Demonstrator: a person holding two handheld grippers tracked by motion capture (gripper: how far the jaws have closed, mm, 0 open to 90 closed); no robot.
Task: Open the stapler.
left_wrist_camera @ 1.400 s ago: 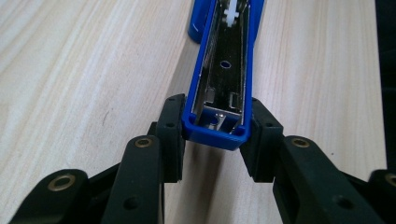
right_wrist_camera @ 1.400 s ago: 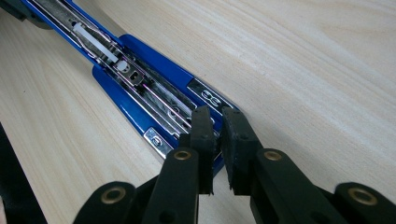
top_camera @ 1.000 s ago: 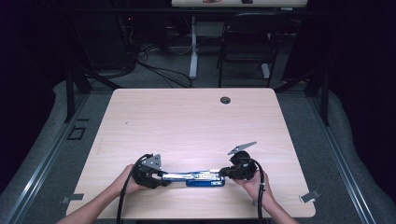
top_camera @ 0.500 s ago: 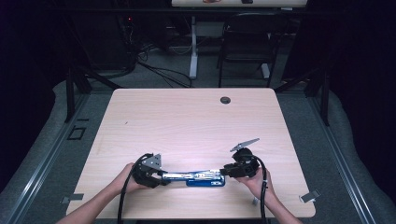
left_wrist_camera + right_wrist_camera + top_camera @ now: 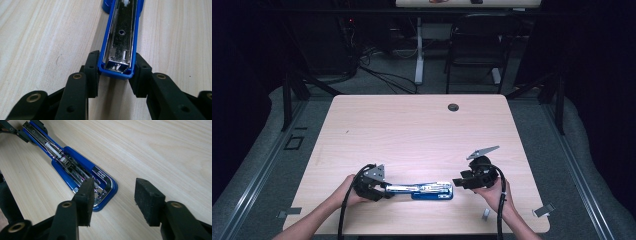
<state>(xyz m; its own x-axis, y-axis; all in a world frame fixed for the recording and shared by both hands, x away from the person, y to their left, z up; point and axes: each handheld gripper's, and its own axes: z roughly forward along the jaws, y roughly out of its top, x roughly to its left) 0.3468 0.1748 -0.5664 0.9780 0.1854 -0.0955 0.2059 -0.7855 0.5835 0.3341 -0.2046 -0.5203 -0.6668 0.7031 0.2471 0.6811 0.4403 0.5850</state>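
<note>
Two black fingers [image 5: 92, 72] of the left gripper [image 5: 115, 75] are clamped on the narrow end of a blue stapler [image 5: 121, 37], one pad pressed to each blue side wall, in the left gripper view. The stapler is swung open flat, its chrome staple channel facing up and running straight away from those fingers. In the right gripper view the right gripper [image 5: 113, 201] has its fingers [image 5: 86, 198] apart, and they have just been opening; nothing is pressed between them, and the stapler's [image 5: 75, 175] rounded blue base end lies just ahead of the near finger, with bare wood showing in the gap. From there the stapler's long axis runs away toward the left gripper [image 5: 15, 132], which holds the far end.

Seen from the high view, the stapler [image 5: 427, 190] lies flat on the counter [image 5: 412, 130], close to the near edge and roughly midway between the near corners. Its long axis runs parallel to that near edge, with the narrow chrome arm pointing toward the left edge and the broad blue base toward the right edge. The left gripper [image 5: 379, 186] meets it at the left end; the right gripper [image 5: 460, 181] hangs just off the right end, apart from it. A person's hands hold both tools, forearms crossing the near edge. A small dark round grommet [image 5: 453, 107] sits near the far edge.
</note>
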